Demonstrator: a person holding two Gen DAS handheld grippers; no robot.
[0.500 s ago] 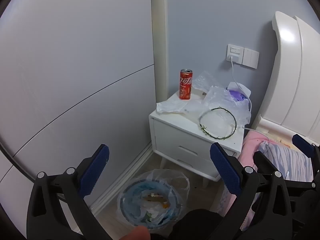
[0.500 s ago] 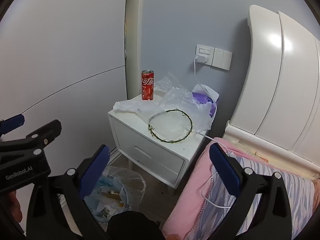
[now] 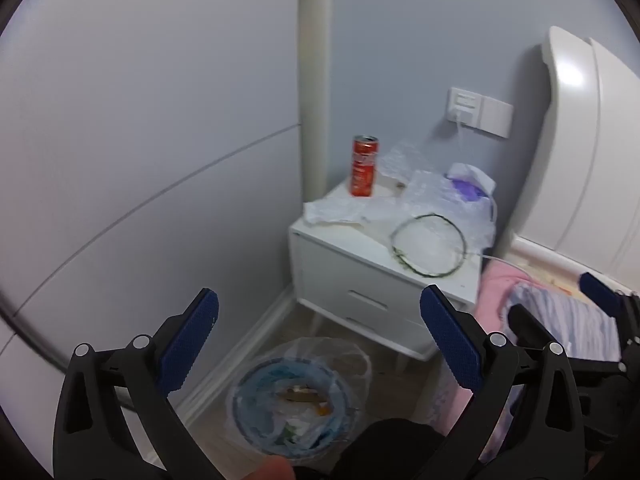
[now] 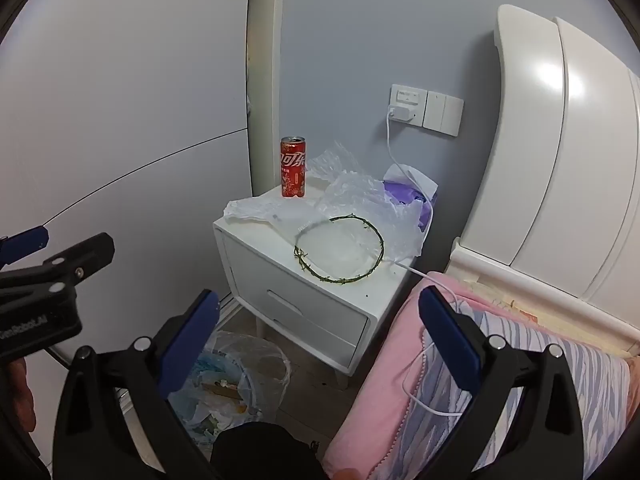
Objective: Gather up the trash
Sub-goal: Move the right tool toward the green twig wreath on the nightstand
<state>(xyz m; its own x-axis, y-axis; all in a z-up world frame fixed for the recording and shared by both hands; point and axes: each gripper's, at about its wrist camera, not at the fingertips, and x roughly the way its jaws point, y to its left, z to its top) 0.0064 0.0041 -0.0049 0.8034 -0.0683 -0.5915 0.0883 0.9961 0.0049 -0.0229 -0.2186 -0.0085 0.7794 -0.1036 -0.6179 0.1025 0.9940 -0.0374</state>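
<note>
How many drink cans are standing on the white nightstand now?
1. The red can stands upright at the back left corner of the nightstand, beside the crumpled clear plastic. Another could be hidden under that plastic.

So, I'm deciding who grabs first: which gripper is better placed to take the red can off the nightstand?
Probably the left gripper: it is open and empty, on the can's side of the nightstand, above the trash bin. The right gripper, also open, sits over the bed.
</note>
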